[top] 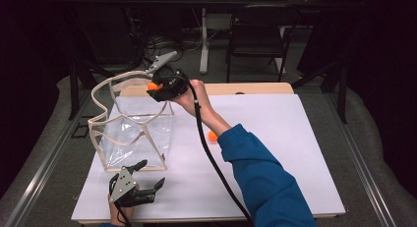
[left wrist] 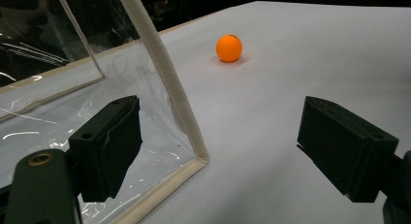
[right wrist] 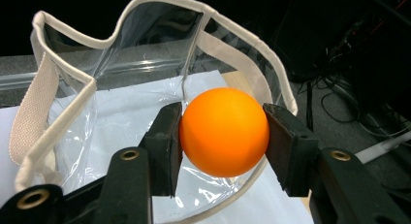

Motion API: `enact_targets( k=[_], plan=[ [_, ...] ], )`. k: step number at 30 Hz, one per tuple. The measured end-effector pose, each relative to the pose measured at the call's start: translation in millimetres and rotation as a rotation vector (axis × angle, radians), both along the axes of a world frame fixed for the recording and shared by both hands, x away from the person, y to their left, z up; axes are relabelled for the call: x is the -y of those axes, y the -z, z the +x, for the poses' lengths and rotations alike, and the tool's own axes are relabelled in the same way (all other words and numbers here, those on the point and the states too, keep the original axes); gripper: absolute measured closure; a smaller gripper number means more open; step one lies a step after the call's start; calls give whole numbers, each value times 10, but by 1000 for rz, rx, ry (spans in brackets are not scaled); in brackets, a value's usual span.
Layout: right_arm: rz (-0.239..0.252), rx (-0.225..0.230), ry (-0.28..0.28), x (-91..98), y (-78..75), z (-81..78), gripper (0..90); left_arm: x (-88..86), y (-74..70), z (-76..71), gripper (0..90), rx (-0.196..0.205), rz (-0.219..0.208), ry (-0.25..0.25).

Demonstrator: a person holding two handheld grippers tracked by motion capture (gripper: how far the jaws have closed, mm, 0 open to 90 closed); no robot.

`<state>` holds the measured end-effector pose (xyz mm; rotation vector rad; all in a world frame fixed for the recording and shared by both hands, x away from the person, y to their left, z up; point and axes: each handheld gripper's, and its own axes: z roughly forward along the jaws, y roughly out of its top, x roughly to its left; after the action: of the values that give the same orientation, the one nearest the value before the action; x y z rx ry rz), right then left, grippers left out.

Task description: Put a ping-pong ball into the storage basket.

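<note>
A clear plastic bag (top: pixel 132 126) with cream trim stands open on the left of the white table top (top: pixel 275 153). My right gripper (top: pixel 156 87) hovers at the bag's far right rim, shut on an orange ball (top: pixel 153 86). In the right gripper view the ball (right wrist: pixel 224 131) is pressed between both pads, just above the bag's open mouth (right wrist: pixel 34 107). A second orange ball (top: pixel 212 135) lies on the table to the right of the bag. My left gripper (top: pixel 150 174) rests open near the bag's front corner. In its own view the trimmed corner (left wrist: pixel 167 83) rises between the jaws and the loose ball (left wrist: pixel 229 48) lies beyond.
The right gripper's black cable (top: pixel 216 163) trails across the table toward the front edge. Behind the table stand a black chair (top: pixel 258 35) and a desk leg (top: pixel 203 40), with cables on the floor. A wooden strip (top: pixel 255 88) runs along the table's far edge.
</note>
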<state>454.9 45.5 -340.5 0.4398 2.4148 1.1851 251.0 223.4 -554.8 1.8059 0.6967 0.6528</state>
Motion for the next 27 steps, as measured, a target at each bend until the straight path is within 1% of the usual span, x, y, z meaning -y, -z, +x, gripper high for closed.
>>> enact_targets(
  k=[10,19,27],
  plan=[
    [-43,-33,5,-85,65,53,512,-14,-3,0,158,2,-4,-3],
    [-74,-46,5,-136,102,88,511,-14,-3,6,158,2,-3,-4],
    [-102,-76,-3,-200,168,103,512,-2,-3,7,158,2,-3,-2]
  ],
)
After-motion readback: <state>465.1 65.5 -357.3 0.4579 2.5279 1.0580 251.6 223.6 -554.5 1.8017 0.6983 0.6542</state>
